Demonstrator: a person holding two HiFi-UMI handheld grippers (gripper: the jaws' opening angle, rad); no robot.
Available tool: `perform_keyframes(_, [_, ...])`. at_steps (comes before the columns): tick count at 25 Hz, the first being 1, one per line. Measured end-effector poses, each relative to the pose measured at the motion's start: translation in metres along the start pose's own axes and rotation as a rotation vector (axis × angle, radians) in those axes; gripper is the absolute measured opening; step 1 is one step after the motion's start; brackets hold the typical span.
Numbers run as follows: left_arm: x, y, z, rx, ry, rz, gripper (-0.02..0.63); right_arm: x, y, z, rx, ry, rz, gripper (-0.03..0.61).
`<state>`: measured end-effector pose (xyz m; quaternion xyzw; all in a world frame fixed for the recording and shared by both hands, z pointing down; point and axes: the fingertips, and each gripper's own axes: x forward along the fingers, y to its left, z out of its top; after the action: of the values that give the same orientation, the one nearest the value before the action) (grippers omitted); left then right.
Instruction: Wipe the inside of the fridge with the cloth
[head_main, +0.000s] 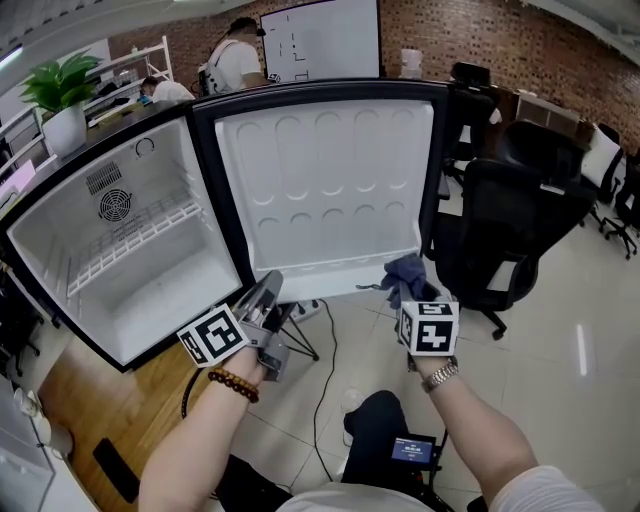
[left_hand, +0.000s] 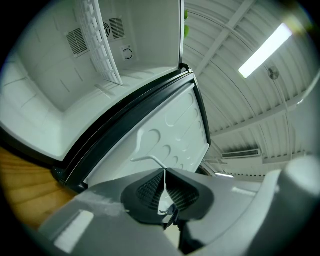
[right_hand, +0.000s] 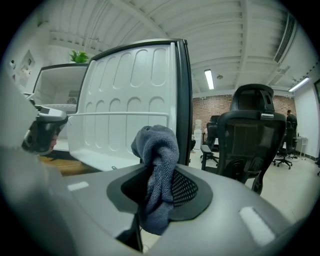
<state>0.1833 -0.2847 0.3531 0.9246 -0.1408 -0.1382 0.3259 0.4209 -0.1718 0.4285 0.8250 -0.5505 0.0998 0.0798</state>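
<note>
Both arms stretched out, one gripper in each hand

The left gripper (head_main: 268, 288) had its pads pressed flat together with nothing in them, marker cube (head_main: 213, 335) just behind the jaws and a beaded bracelet (head_main: 233, 383) on the wrist behind that. The right gripper (head_main: 412, 300), off to its right, was clamped on the cloth (right_hand: 157, 150), which bunched up above its pads. A watch (head_main: 438, 377) sat right behind its cube, and both forearms were bare.

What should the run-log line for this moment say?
fridge: open | left tool: shut, empty | right tool: shut on cloth | cloth: by lower corner of inner door, contact unclear
</note>
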Motion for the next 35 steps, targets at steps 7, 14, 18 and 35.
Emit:
perform_keyframes(7, [-0.005, 0.004, -0.008, -0.005, -0.003, 0.006, 0.006, -0.038, 0.009, 0.005, -0.042, -0.033, 0.066, 0.100])
perform_keyframes(14, [-0.007, 0.023, -0.029, -0.018, 0.032, 0.047, 0.006, -0.053, 0.027, 0.008, -0.072, -0.044, 0.121, 0.100])
perform_keyframes(18, [-0.006, 0.041, -0.036, -0.031, 0.020, 0.082, 0.006, -0.059, 0.034, 0.004, -0.087, -0.039, 0.141, 0.100])
perform_keyframes(35, [-0.004, 0.064, -0.028, -0.003, 0.011, 0.171, 0.006, -0.064, 0.085, 0.030, -0.145, -0.090, 0.256, 0.100])
